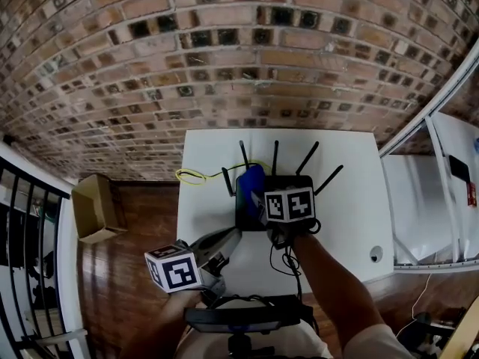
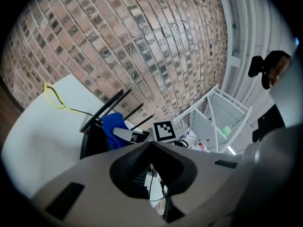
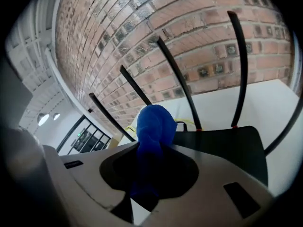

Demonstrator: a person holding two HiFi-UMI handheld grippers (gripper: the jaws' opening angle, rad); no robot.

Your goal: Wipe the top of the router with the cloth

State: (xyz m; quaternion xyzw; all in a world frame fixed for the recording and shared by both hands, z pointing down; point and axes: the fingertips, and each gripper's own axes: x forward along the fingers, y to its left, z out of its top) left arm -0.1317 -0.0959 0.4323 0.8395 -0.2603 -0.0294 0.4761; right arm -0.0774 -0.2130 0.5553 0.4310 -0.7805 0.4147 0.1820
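Observation:
A black router point(image 1: 299, 182) with four upright antennas point(image 1: 307, 158) stands at the middle of a white table point(image 1: 337, 170). My right gripper point(image 1: 256, 193) hangs over the router's left part, shut on a bunched blue cloth point(image 1: 251, 179). In the right gripper view the cloth point(image 3: 154, 124) sticks out between the jaws of the right gripper point(image 3: 154, 150), above the router's top point(image 3: 222, 143). My left gripper point(image 1: 232, 236) is shut and holds nothing, near the table's front, short of the router. The left gripper view shows the router point(image 2: 92, 138) and cloth point(image 2: 111, 126) beyond the left gripper's point(image 2: 151, 144) tips.
A yellow cable point(image 1: 196, 175) loops on the table behind the router's left. A black cable point(image 1: 288, 260) trails off the front edge. A small white round thing point(image 1: 376, 254) lies at the front right. A cardboard box point(image 1: 97, 208) sits on the floor, left; white shelving point(image 1: 426, 200) right.

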